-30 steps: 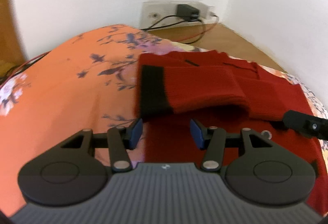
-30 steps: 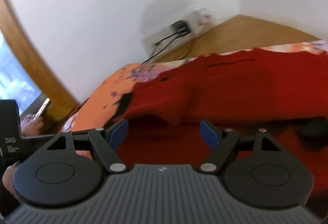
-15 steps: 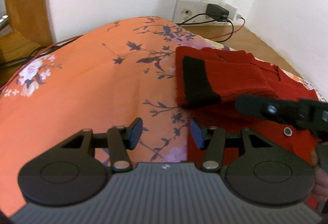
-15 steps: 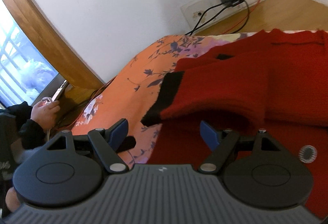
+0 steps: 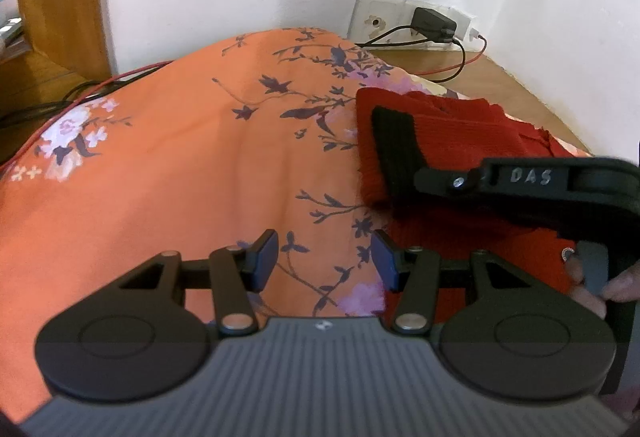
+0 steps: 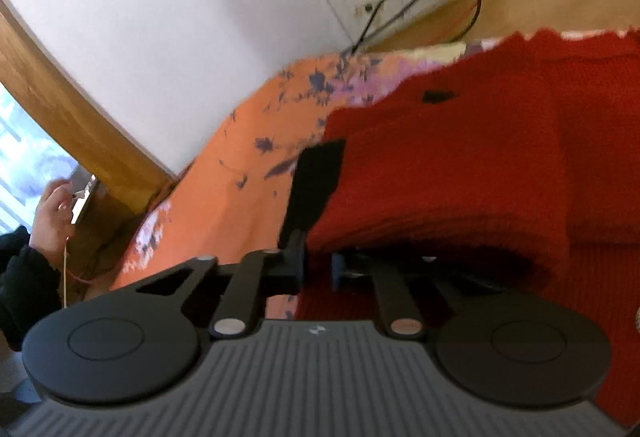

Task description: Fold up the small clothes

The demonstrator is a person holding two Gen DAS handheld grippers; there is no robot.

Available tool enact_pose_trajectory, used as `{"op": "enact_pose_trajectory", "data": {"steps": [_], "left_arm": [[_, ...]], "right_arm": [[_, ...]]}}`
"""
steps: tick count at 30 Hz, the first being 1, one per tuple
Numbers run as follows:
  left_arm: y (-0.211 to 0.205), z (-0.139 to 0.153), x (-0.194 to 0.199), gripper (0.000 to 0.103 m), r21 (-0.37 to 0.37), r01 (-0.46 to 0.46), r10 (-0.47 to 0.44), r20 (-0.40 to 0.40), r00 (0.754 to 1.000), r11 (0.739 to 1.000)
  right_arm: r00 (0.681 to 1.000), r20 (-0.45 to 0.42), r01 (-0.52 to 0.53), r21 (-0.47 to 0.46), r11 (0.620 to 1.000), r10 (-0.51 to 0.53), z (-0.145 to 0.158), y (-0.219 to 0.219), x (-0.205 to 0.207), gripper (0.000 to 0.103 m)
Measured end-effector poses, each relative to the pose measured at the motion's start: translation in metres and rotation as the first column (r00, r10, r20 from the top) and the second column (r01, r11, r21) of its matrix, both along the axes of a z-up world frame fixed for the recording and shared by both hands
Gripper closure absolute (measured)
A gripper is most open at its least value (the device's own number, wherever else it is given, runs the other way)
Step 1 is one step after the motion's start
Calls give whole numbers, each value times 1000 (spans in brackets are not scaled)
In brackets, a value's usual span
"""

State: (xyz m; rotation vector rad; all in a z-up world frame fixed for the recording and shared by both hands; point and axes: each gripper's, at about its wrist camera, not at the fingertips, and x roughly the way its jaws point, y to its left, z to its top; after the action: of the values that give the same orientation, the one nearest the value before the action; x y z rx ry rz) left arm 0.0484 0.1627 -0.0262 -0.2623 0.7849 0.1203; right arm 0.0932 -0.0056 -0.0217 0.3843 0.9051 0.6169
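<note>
Right gripper [image 6: 318,269], jaws pinched on the black-cuffed sleeve [image 6: 440,189] of the red knitted sweater [image 5: 460,141] lying on the orange floral bedcover [image 5: 180,165], I judge ready to fold, while my left gripper [image 5: 324,257] hovers spread and empty.

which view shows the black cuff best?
Left wrist: the cuff lies in focus, nearly whole, only its near end behind the right gripper. Right wrist shows it blurred, close, at the jaws.

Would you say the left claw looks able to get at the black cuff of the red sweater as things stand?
Probably not cleanly: the left claw hangs open over the orange bedspread, and the right claw, shut on the sleeve by the black cuff, lies across the red sweater between them.
</note>
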Motion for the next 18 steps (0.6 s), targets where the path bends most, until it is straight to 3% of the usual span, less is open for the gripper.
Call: {"op": "enact_pose_trajectory", "data": {"steps": [10, 18], "left_arm": [[-21, 9, 18, 50, 11, 62, -63, 39, 997, 998], [-53, 11, 43, 50, 24, 142, -143, 60, 988, 990]], "right_arm": [[975, 210, 69, 54, 996, -79, 68, -57, 4, 93], [930, 285, 212, 99, 972, -232, 99, -127, 7, 94]]}}
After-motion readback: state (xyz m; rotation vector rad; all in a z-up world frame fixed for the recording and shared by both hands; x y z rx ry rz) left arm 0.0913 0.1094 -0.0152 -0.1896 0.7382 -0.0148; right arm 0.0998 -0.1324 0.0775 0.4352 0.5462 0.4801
